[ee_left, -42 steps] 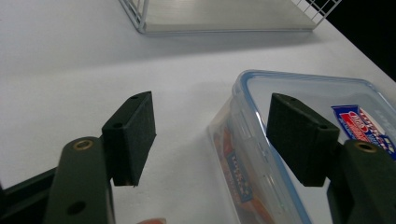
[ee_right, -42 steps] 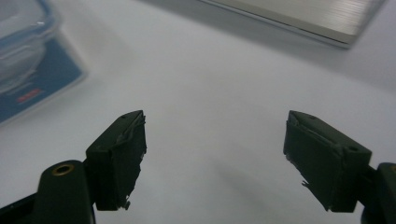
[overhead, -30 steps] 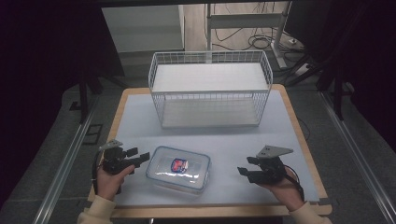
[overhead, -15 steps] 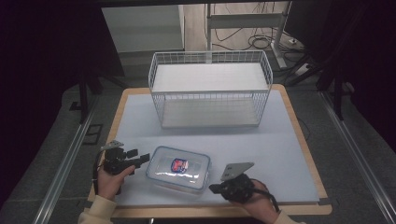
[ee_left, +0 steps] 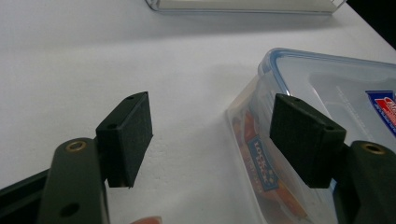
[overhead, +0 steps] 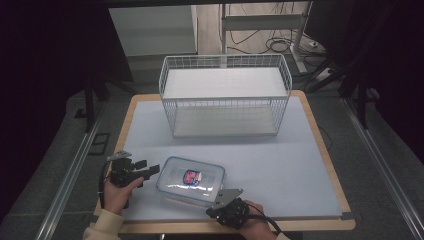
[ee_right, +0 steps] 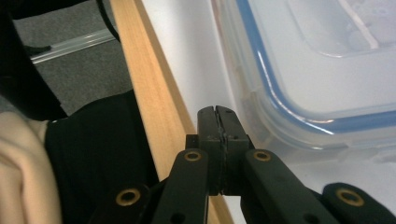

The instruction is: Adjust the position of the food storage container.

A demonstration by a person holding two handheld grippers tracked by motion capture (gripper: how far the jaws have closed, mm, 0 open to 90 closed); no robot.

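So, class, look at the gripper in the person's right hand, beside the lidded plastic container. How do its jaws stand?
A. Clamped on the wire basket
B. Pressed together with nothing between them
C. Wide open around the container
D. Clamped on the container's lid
B: in the right gripper view the right gripper has its two black jaws meeting flat, nothing between them, just beside the rim of the plastic container.

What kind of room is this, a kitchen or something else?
Probably a lab or recording workspace, not a kitchen. A padded table stands in a dark room with cables on the floor behind, and bears just a wire basket and a plastic food box.
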